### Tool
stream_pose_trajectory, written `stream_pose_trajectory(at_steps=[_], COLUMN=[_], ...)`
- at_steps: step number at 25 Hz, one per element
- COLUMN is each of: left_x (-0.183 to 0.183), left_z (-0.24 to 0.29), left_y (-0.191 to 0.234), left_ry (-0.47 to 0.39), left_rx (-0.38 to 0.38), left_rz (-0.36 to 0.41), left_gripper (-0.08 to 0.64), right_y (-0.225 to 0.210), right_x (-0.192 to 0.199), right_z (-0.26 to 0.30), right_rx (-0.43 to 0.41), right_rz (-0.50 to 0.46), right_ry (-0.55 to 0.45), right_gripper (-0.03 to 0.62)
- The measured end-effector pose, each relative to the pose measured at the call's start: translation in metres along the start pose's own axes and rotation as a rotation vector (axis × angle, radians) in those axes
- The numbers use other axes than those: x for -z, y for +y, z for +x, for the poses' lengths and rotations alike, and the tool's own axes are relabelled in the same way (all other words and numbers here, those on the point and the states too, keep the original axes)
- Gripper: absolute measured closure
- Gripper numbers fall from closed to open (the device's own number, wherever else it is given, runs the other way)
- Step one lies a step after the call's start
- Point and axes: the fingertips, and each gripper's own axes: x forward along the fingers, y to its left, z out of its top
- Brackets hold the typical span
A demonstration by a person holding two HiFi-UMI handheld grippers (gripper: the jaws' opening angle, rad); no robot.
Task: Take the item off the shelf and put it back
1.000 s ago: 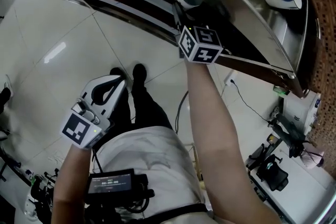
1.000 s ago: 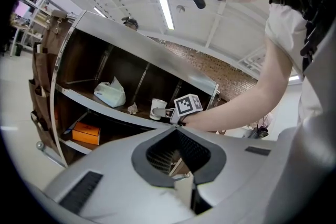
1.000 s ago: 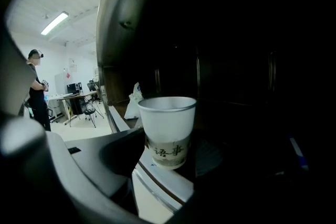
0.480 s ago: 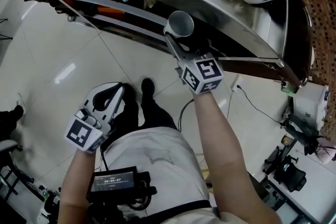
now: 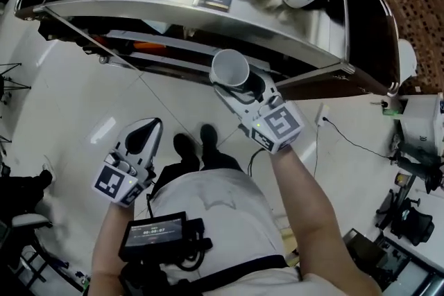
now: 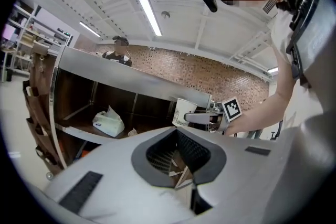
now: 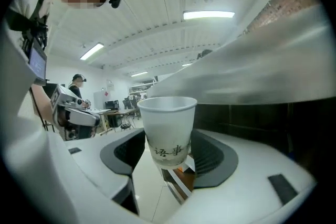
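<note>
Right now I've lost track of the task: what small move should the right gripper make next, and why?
Probably ease the right gripper toward the shelf: its jaws are shut on the white paper cup, held mouth-up out in front of the shelf, so only the return seems left.

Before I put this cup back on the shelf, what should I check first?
1. Grip: right tongs press both sides of the paper cup, low on its wall: ok.
2. Cup mouth up, not tipped: ok.
3. Cup looks empty in the head view: ok.
4. Cup clear of the steel shelf's front edge: ok.
5. Left tongs shut, empty, low at the side, out of the way: ok.
6. Free landing spot on the lower level: cannot tell, it is too dark under there.
</note>
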Motion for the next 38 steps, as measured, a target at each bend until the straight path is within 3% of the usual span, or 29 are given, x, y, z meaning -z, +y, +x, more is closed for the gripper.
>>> stream_pose_trajectory(at_steps=[5, 11, 15, 35, 38], left_x=[-0.013, -0.032, -0.041, -0.054, -0.055], left_z=[-0.001, -0.007, -0.01, -0.013, -0.015], left_y=[-0.008, -0.018, -0.008, -0.012, -0.011], left_ry=[0.03, 0.006, -0.038, -0.03, -0.03], left_rx=[0.043, 0.082, 0.065, 0.102, 0.104], left_rz=[0.064, 0.101, 0.128, 0.124, 0.132], left_gripper=[0.555, 0.555, 0.555, 0.557, 0.557], right_y=[0.027, 0.074, 0.1, 0.117, 0.123], right_x=[-0.028, -0.046, -0.047, -0.059, -0.056], right_z=[-0.011, -0.014, -0.008, -0.004, -0.005], right_rx=[-0.061, -0.155, -0.19, -0.193, -0.199], right_rz=[-0.031, -0.036, -0.041, -0.067, -0.042], right_ry=[-0.017, 0.0, -0.005, -0.042, 0.006], right_gripper=[0.336, 0.336, 0.336, 0.333, 0.333])
